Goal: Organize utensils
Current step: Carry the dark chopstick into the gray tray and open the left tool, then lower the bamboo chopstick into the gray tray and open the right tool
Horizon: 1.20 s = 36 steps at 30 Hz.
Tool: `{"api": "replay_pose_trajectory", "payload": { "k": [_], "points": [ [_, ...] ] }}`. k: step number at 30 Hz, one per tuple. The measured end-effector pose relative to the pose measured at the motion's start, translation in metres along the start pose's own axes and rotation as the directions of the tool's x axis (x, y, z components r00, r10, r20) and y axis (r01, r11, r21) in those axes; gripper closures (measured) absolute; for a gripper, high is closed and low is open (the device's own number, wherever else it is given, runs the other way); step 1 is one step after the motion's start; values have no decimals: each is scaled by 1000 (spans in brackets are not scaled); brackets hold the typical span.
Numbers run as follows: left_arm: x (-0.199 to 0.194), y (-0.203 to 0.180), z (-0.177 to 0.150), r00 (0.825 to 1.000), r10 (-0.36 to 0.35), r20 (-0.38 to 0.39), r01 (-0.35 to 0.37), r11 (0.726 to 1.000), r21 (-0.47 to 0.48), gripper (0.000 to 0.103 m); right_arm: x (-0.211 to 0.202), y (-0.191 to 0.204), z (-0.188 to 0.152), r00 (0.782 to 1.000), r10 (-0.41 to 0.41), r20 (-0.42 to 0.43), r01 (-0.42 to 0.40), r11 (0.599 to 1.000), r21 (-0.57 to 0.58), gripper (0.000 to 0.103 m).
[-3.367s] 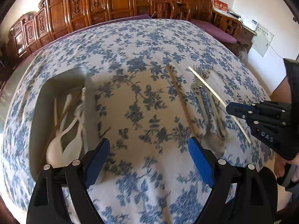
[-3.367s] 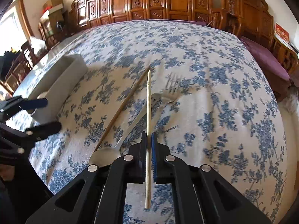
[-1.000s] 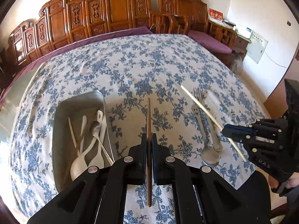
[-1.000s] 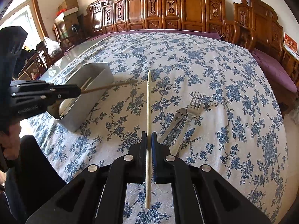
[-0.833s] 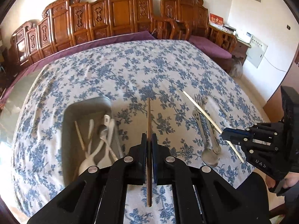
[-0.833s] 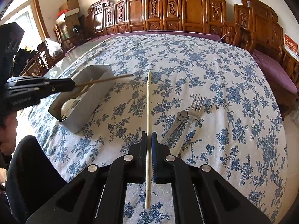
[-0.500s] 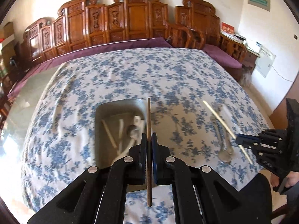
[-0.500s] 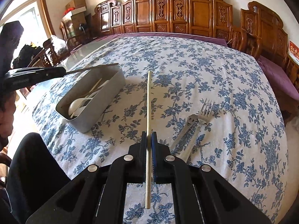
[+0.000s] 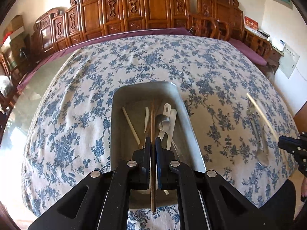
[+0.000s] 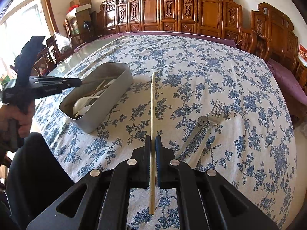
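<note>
The left gripper (image 9: 153, 143), black w/ blue pads, hangs over the grey rectangular metal bin (image 9: 190, 122), fingers pinching a dark brown wooden chopstick (image 9: 152, 120) that runs straight out between the pads, its tip above the bin's inside. In the bin lie white plastic spoons (image 9: 168, 113), a small metal spoon (image 9: 162, 122) and a pale chopstick (image 9: 132, 126), all piled lengthwise. In the right wrist view the same gripper (image 10: 76, 82) comes in from the left edge, held by a hand (image 10: 17, 118), the brown stick reaching over the bin (image 10: 107, 99).

The right gripper (image 10: 153, 143) is pressed tight on a light bamboo chopstick (image 10: 152, 103), which sticks out fwd over the blue-and-white floral tablecloth (image 10: 239, 88) covering the surface, to the right of the bin and apart from it. A steel fork (image 10: 214, 115) and a steel spoon w/ a smiley-face handle end (image 10: 199, 126) lie side by side on the cloth, touching or nearly so, right of that stick. From the left wrist view the right gripper (image 9: 293, 147) shows at the right edge, bamboo stick (image 9: 259, 113) blurred above the fork/spoon pair.

Carved wooden chairs (image 10: 191, 13) line the far side of the surface.
</note>
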<state>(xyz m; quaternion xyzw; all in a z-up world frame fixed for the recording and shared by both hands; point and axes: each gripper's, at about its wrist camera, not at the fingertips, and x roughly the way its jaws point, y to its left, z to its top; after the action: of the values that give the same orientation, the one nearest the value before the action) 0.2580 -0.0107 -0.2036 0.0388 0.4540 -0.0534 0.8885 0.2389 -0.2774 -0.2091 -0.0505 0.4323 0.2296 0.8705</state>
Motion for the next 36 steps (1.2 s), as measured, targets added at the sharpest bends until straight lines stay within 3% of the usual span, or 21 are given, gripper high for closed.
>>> {"api": "replay_pose_trajectory", "payload": {
  "k": [13, 20, 36],
  "points": [
    [23, 1, -4, 999, -31, -34, 31, 999, -13, 99, 2, 16, 2, 1000, -8, -7, 8, 999, -37, 97],
    [17, 7, -2, 998, -69, -16, 68, 997, -32, 99, 9, 33, 8, 1000, 3, -11, -4, 999, -47, 97],
    [-12, 69, -10, 998, -28, 64, 33, 997, -69, 98, 50, 101, 67, 995, 90, -29, -92, 993, -71, 97]
  ]
}}
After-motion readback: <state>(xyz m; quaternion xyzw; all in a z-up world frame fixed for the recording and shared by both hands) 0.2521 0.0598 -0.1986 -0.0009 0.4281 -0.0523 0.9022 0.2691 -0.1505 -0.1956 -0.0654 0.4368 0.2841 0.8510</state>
